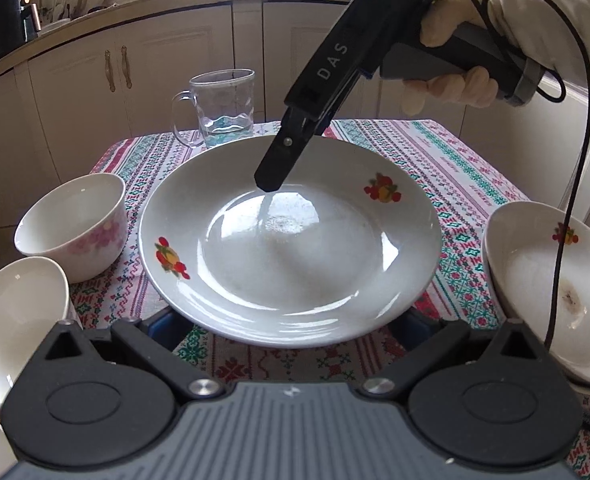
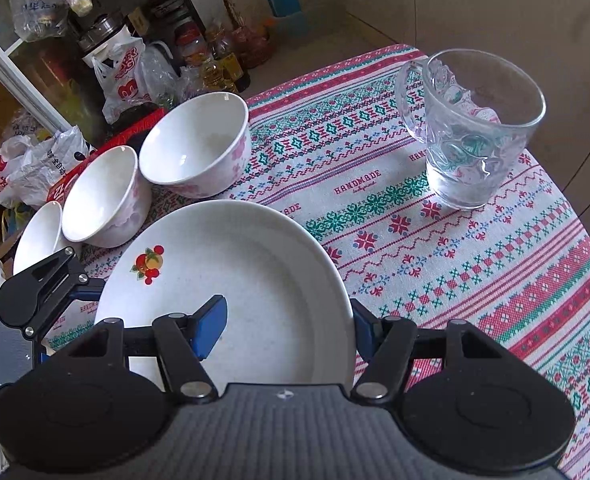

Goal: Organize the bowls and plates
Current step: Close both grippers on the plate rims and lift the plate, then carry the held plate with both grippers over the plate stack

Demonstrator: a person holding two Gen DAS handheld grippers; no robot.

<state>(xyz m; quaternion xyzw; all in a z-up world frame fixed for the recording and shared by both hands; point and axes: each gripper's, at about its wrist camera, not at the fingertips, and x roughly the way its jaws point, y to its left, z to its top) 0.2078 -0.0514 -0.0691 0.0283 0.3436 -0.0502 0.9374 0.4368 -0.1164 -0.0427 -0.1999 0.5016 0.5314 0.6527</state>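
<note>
From the left wrist I see the plate [image 1: 291, 240] on the cloth-covered counter [image 1: 447, 168], flanked by a pink-flowered bowl [image 1: 75, 224] and a fruit-print bowl [image 1: 551, 288]. My left gripper [image 1: 291, 330] straddles its near rim; I cannot tell if it grips. From the right wrist, my right gripper [image 2: 287, 326] clamps the plate's [image 2: 231, 264] rim, one blue pad [image 2: 209, 326] inside; glass mug [image 2: 475, 128] well apart.
</note>
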